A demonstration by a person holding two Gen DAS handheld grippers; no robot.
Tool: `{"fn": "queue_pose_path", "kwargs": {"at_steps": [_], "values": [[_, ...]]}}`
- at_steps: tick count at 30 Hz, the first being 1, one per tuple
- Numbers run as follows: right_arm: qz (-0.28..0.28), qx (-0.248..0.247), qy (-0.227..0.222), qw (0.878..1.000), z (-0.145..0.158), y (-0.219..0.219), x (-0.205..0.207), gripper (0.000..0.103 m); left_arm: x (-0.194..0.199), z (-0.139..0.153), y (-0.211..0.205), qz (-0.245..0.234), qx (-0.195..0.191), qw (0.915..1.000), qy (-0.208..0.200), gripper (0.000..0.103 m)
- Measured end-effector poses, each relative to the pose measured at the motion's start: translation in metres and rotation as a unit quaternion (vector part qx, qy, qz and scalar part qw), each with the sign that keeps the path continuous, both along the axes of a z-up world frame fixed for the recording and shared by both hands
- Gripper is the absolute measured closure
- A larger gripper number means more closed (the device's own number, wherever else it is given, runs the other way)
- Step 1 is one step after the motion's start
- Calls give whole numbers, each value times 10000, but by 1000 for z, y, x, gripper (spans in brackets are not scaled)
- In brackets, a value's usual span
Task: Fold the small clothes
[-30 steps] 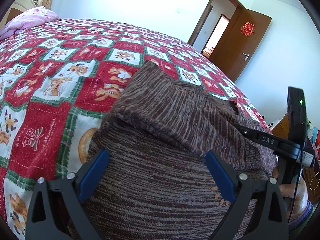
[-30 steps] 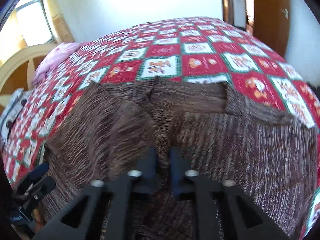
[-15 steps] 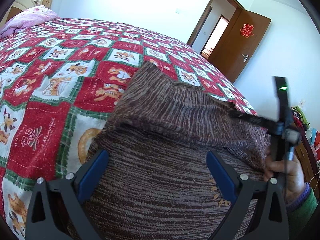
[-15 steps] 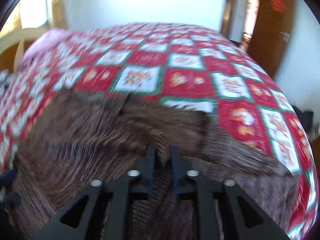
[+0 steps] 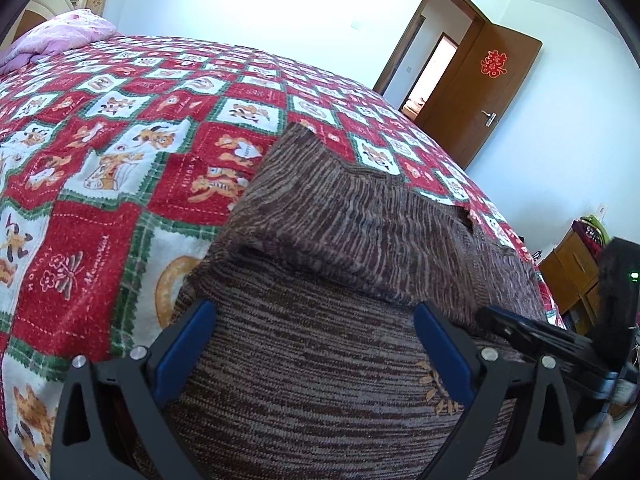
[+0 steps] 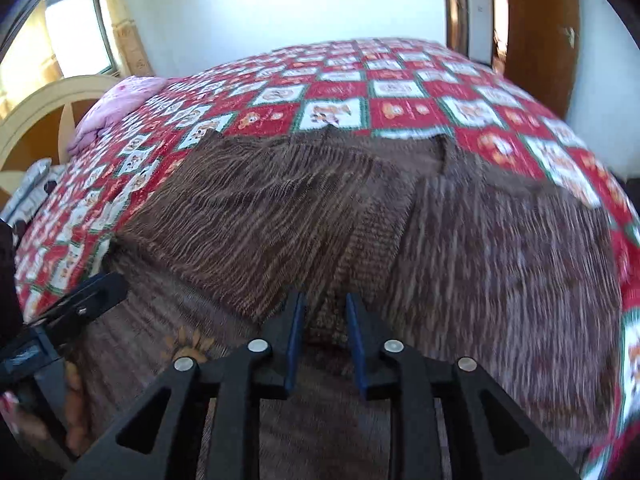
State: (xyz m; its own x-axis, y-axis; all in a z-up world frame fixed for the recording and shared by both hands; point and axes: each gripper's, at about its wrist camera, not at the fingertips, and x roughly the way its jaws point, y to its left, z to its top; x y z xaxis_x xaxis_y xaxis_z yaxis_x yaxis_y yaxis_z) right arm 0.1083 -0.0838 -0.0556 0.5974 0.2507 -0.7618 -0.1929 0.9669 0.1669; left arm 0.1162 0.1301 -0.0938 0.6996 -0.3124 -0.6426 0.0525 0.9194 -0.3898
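A brown striped knitted sweater [image 5: 320, 360] lies on the bed, with one sleeve [image 5: 352, 224] folded across its body. My left gripper [image 5: 316, 336] is open, its blue pads wide apart just above the sweater's near part. My right gripper [image 6: 325, 320] has its pads slightly apart around the ribbed cuff [image 6: 360, 248] of the other sleeve, which lies flat on the sweater [image 6: 500, 260]. The right gripper also shows at the right edge of the left wrist view [image 5: 528, 332], low on the cloth.
The bed has a red, white and green checked cartoon blanket [image 5: 100, 168]. A pink pillow [image 5: 52, 36] lies at its head. A brown door [image 5: 492, 88] stands open at the back right. A wooden cabinet [image 5: 572, 268] stands beside the bed.
My right gripper carried the sleeve cuff across and down onto the sweater's body, and its pads have parted slightly. My left gripper has stayed open in place.
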Motion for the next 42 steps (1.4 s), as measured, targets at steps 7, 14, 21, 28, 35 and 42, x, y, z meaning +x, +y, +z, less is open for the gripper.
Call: {"fn": "queue_pose_path", "kwargs": {"at_steps": [7,14,21,28,35,42], "values": [[-443,474,-165,9978,51,-37,-89,63,0,0,1,-63,-20,10000,32,0],[-607,546,-776,9936,91,-71,-206,49,-63,26,10,-494,723,9961,40,0],[-784,728,-864,9905,80,-90,-259,49,-165,42,81,-262,918,9954,5,1],[-262,1182,-839,9891,70,-58,-262,49,-219,23,99,-379,1072,9923,486,24],[75,1158,-934,9888,76,-32,-269,49,-231,-3,88,-712,784,9875,1166,35],[54,1329,-831,9876,70,-31,-265,49,-240,-9,67,-1041,1006,9799,1375,77]]}}
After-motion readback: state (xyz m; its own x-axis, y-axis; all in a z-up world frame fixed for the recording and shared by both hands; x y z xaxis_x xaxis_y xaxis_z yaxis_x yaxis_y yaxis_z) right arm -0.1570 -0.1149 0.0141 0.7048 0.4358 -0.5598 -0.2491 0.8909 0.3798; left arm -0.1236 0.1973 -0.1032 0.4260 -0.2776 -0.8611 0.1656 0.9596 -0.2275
